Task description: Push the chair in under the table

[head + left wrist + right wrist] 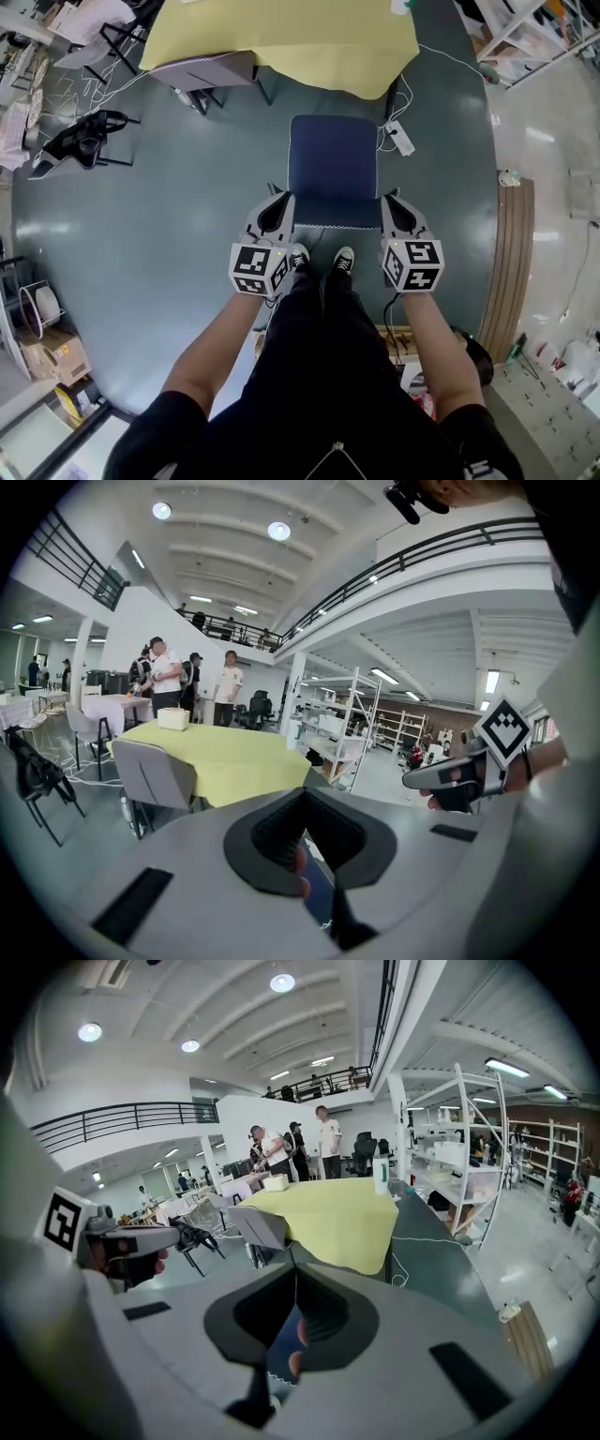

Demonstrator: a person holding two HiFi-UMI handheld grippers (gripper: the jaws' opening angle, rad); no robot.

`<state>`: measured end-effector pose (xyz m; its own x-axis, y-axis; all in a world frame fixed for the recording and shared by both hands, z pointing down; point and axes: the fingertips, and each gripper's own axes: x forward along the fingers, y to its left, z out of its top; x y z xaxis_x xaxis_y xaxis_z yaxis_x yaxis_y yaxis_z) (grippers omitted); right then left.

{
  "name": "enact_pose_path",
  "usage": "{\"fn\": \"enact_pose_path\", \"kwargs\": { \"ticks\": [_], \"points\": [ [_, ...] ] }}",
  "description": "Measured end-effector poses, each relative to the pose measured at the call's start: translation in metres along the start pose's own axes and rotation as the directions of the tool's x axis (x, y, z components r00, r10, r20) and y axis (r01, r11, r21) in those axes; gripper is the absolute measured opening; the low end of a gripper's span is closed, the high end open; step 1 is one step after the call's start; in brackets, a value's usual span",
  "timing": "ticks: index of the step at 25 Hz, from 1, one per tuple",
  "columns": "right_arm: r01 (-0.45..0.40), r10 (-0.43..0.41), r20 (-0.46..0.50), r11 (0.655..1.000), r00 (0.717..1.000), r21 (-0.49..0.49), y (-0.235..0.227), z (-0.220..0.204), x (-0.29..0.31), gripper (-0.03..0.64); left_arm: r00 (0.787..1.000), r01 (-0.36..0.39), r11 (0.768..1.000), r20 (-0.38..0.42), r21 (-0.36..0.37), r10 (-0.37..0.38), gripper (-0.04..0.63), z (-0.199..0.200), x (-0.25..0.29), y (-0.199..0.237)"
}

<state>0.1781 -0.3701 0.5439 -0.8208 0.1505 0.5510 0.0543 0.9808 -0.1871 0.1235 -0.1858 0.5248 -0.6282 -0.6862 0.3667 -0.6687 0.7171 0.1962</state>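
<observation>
A blue chair [333, 169] stands on the grey floor just in front of my feet, facing the table with the yellow cloth [281, 37]; a gap of floor lies between them. My left gripper [279, 202] sits at the left corner of the chair's back and my right gripper [392, 200] at the right corner. Both are shut with nothing between the jaws; whether they touch the chair I cannot tell. In the left gripper view the shut jaws point toward the yellow table [225, 761], with blue chair [319, 892] showing below. The right gripper view likewise shows the table [328, 1213] and blue chair [284, 1344].
A grey chair [211, 75] stands at the table's left side. A white power strip [400, 138] with its cable lies right of the blue chair. A black folding stand [80, 141] and boxes [52, 352] are at the left; a wooden strip [511, 272] runs along the right. People stand beyond the table.
</observation>
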Motion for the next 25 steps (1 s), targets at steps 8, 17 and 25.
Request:
{"fn": "enact_pose_path", "kwargs": {
  "ticks": [8, 17, 25],
  "points": [
    [-0.005, 0.003, -0.139, 1.0, 0.99, -0.015, -0.008, -0.079, 0.031, 0.015, 0.986, 0.031, 0.999, -0.164, 0.023, -0.027, 0.009, -0.083, 0.024, -0.002],
    [-0.234, 0.098, -0.419, 0.929, 0.903, -0.287, 0.007, -0.156, 0.064, 0.163, 0.849, 0.305, 0.913, -0.511, 0.271, -0.132, 0.152, -0.185, 0.045, -0.024],
    [-0.537, 0.101, -0.653, 0.67, 0.75, -0.512, 0.018, -0.212, 0.083, 0.219, 0.722, 0.546, 0.728, -0.673, 0.414, -0.16, 0.245, -0.244, 0.07, -0.04]
  ]
}}
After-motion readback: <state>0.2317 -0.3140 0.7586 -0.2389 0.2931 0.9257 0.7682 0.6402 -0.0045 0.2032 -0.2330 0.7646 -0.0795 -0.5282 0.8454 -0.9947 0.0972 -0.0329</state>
